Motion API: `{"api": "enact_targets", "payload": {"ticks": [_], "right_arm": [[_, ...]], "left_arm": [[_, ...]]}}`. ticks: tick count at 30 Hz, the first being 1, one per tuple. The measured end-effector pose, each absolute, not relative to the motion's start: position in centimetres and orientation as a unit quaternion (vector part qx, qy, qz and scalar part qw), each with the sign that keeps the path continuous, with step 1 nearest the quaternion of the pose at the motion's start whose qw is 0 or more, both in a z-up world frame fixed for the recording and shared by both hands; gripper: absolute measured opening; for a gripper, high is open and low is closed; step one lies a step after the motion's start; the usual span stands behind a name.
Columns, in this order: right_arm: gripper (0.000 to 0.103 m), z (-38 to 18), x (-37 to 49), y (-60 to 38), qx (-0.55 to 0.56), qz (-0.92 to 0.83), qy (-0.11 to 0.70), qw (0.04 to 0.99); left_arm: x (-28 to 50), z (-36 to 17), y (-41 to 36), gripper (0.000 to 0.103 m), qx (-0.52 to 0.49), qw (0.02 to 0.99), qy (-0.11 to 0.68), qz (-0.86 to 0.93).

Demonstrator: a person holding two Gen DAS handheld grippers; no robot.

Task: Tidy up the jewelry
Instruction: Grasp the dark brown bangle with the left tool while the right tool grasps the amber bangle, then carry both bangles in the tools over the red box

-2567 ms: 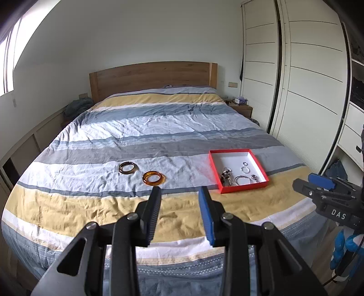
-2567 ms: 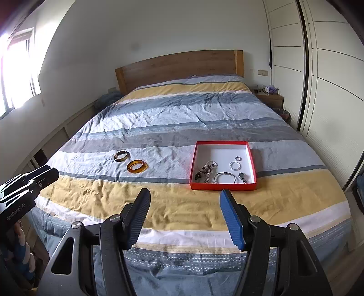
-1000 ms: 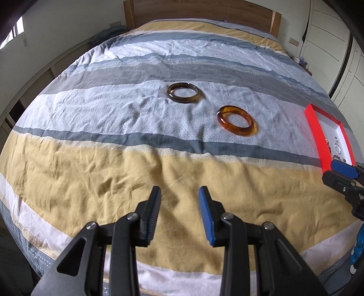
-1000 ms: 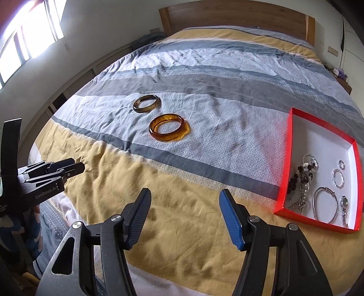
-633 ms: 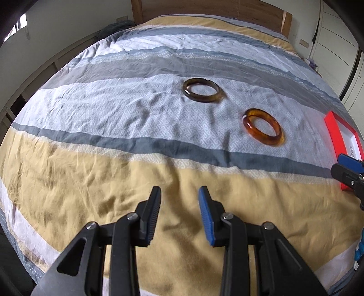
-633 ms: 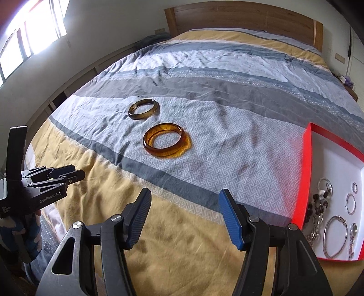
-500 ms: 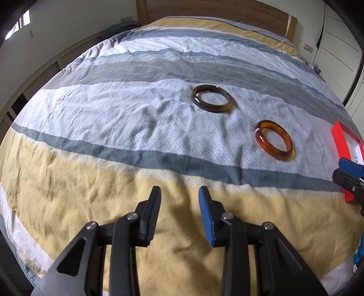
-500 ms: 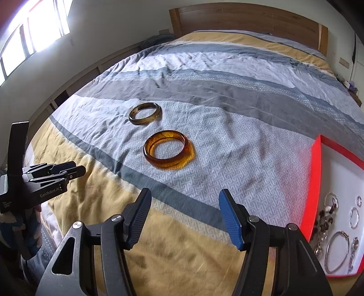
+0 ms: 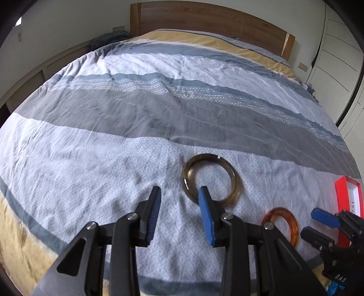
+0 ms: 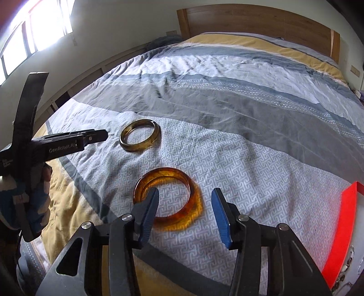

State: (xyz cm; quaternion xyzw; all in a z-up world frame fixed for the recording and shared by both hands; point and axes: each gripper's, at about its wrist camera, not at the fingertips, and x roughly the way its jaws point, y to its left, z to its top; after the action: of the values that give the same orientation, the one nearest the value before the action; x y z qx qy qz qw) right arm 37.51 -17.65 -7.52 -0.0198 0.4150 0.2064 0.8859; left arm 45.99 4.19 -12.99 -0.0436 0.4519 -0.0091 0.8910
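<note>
A dark olive-brown bangle (image 9: pixel 232 175) lies flat on the striped bedspread; it also shows in the right wrist view (image 10: pixel 140 135). My left gripper (image 9: pixel 179 191) is open, its right finger over the bangle's near-left rim. An amber bangle (image 10: pixel 169 197) lies nearer; part of it shows in the left wrist view (image 9: pixel 289 220). My right gripper (image 10: pixel 184 194) is open just above the amber bangle, its left finger over the near-left rim. The red jewelry box (image 10: pixel 347 223) with several silver pieces sits to the right; its corner shows in the left wrist view (image 9: pixel 341 193).
The wrinkled bedspread (image 9: pixel 159 113) covers the whole bed up to a wooden headboard (image 9: pixel 204 20). White wardrobe doors (image 9: pixel 341 63) stand on the right. A window (image 10: pixel 34 29) and low wooden shelving (image 10: pixel 95 72) line the left wall.
Both grippers moved forward and down toward the bangles. The left now reaches the dark bangle, the right hovers over the amber one. Both stay open.
</note>
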Motion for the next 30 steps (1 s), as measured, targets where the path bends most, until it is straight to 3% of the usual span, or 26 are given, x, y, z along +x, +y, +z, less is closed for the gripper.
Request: {"api": "enact_targets", "payload": {"ticks": [12, 18, 20, 23, 30], "right_arm": [[0.038, -11.6, 40.5, -16.0, -0.041, 0.212, 0.433, 0.875], [0.025, -12.5, 41.4, -15.4, -0.063, 0.195, 0.415, 0.886], [0.019, -12.5, 41.6, -15.3, -0.067, 0.189, 0.409, 0.890], [0.015, -12.3, 41.5, -15.9, -0.058, 0.187, 0.402, 0.894], [0.012, -10.8, 40.5, -16.7, -0.045, 0.178, 0.388, 0.903]], "left_arm": [[50.6, -18.0, 3.9, 0.035, -0.030, 0.879, 0.475, -0.011], [50.7, -18.6, 3.5, 0.033, -0.022, 0.887, 0.462, -0.023], [50.6, -18.5, 3.6, 0.028, -0.025, 0.890, 0.455, -0.029], [50.2, -18.3, 3.1, 0.011, -0.013, 0.894, 0.446, -0.037], [48.4, -16.7, 2.6, 0.009, -0.021, 0.898, 0.437, -0.042]]}}
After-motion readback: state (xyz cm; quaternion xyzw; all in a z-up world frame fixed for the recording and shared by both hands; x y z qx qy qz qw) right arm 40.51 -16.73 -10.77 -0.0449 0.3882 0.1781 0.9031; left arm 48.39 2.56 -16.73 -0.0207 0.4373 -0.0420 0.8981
